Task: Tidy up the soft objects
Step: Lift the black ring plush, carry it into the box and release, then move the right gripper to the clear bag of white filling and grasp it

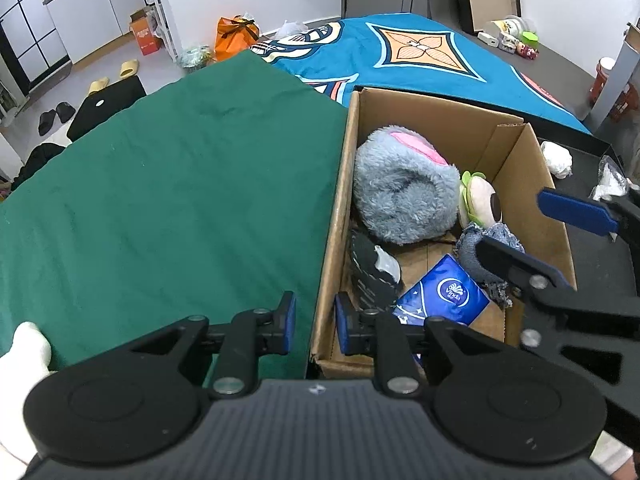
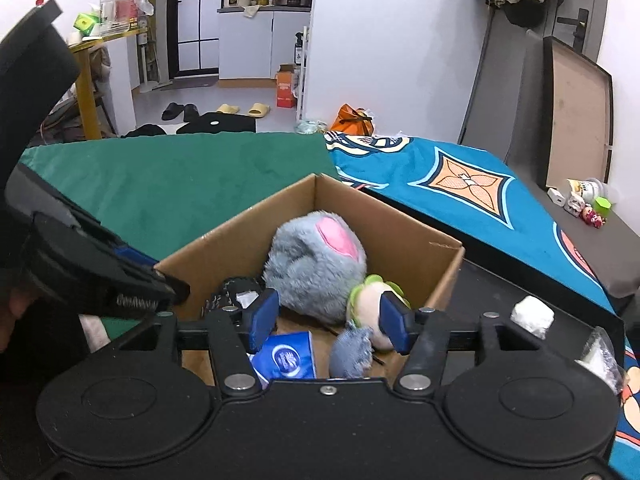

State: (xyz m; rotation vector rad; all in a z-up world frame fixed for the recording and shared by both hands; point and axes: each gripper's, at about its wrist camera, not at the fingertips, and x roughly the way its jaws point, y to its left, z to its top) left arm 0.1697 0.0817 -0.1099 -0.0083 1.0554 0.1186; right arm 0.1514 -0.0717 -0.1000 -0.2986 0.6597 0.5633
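Observation:
A cardboard box (image 1: 340,184) (image 2: 240,240) holds a grey plush with a pink patch (image 1: 404,188) (image 2: 316,264), a green-and-cream plush (image 1: 478,198) (image 2: 370,304), a blue tissue pack (image 1: 444,296) (image 2: 286,356), a denim piece (image 1: 476,248) (image 2: 352,350) and a dark item (image 1: 372,268) (image 2: 228,294). My left gripper (image 1: 315,322) straddles the box's near-left wall, jaws narrowly apart, holding nothing. My right gripper (image 2: 326,320) is open over the box, empty; it also shows in the left wrist view (image 1: 516,224).
The box stands between a green cloth (image 1: 168,200) (image 2: 160,184) and a black tray edge (image 1: 600,240). A blue patterned blanket (image 1: 420,52) (image 2: 480,200) lies behind. White wads (image 1: 558,158) (image 2: 532,316) sit on the tray. Small toys (image 2: 584,204) sit far right.

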